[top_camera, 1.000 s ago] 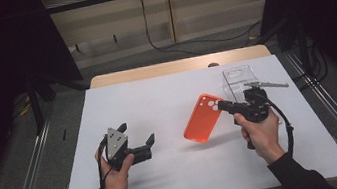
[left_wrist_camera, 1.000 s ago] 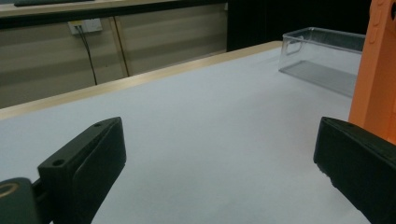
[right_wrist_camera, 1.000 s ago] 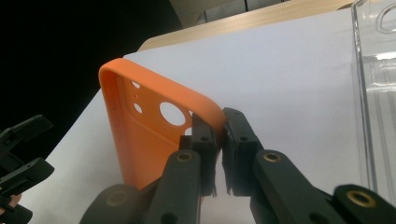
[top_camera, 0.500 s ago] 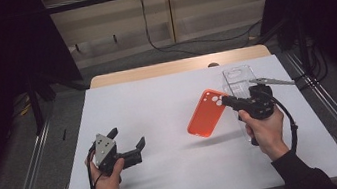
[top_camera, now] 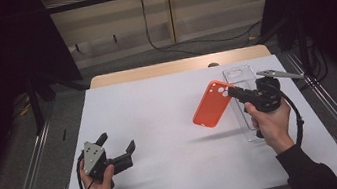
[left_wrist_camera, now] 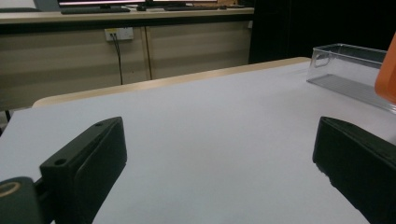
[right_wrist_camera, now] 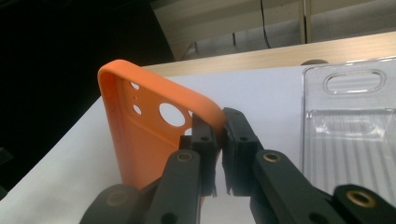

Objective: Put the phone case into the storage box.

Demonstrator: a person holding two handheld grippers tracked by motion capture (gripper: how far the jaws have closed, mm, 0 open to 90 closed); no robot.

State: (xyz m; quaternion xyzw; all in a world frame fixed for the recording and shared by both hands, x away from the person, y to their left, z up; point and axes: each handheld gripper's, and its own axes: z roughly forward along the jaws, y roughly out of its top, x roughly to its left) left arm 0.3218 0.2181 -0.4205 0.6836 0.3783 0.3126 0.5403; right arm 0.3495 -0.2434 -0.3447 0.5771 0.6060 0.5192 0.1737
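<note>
The right claw (top_camera: pixel 235 93) is clenched on the top edge of an orange phone case (top_camera: pixel 212 104), holding it tilted above the white worktop (top_camera: pixel 160 121), just beside a clear plastic tray (top_camera: pixel 240 76). The left claw (top_camera: pixel 116 150) rests spread wide and empty, well apart from the case.
</note>
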